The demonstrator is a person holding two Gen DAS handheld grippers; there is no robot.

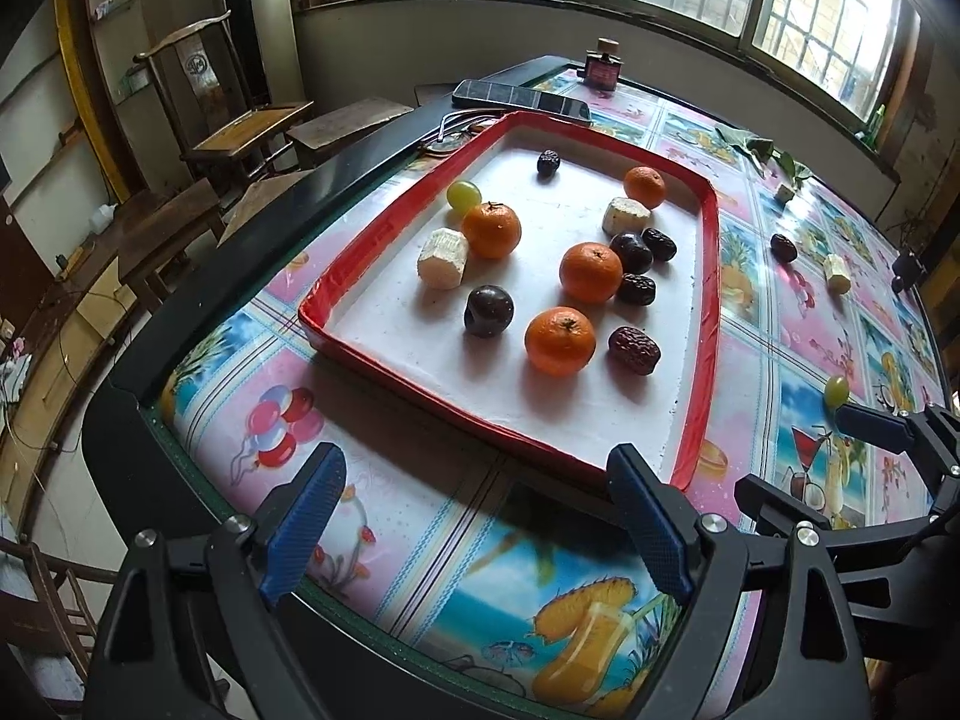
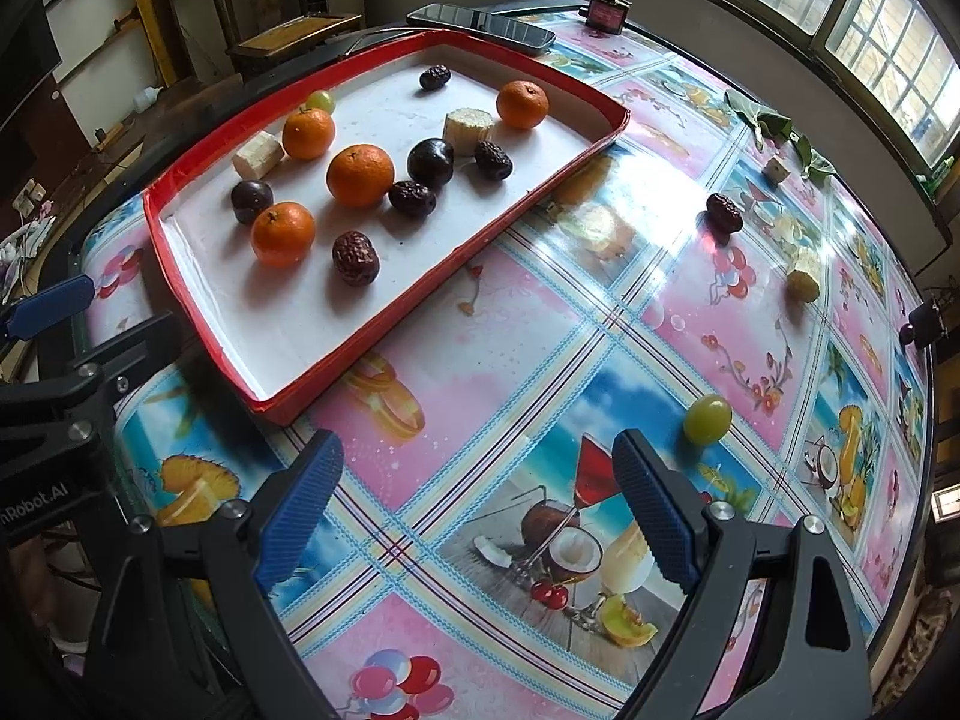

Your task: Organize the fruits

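The left gripper (image 1: 477, 519) hovers over the near edge of the tabletop with its jaws wide apart and nothing between them; its blue ribbed pads (image 1: 306, 525) face each other, tilted inward; the right gripper (image 2: 480, 510) is held just beside it, further along the same near edge, also above the tabletop; its jaws stand wide apart too, and they hold nothing.
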